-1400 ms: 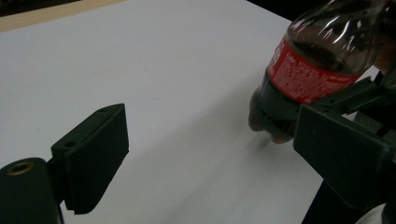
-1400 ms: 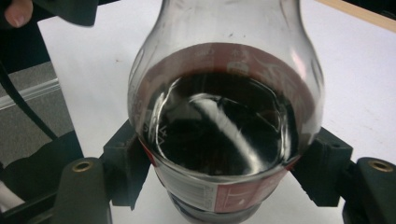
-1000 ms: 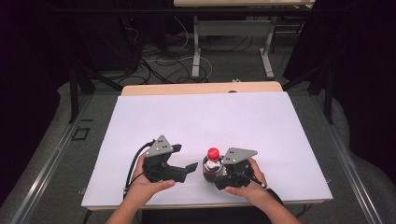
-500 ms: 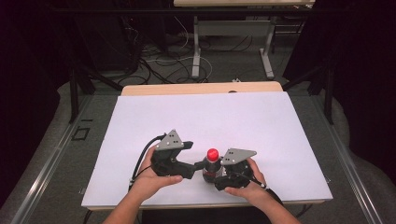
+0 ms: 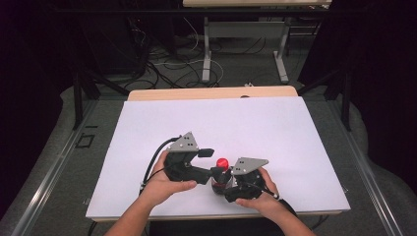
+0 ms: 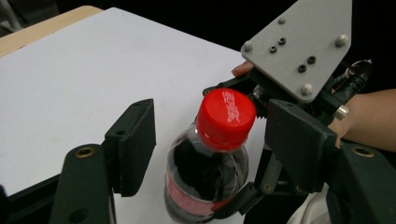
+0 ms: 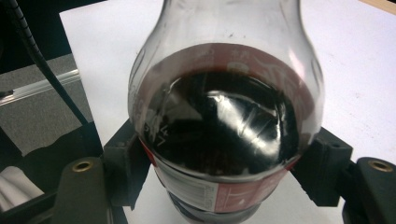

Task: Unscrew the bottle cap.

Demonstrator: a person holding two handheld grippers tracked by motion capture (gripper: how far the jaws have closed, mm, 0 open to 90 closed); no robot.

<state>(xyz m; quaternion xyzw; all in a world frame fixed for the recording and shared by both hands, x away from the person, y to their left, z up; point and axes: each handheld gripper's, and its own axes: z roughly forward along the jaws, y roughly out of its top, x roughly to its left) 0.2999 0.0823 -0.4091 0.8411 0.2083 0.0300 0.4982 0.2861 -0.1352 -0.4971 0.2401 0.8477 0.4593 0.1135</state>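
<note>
My right claw (image 7: 224,186) pinches the cola bottle (image 6: 208,175) by its labelled body on the white counter (image 5: 246,128) while my left claw (image 6: 210,144), jaws just closing but not touching, brackets the red cap (image 6: 226,116); the half-full, slick plastic probably needs firm holding

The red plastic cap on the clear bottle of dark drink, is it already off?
No, the red plastic cap sits on the neck of the clear bottle of dark drink.
</note>
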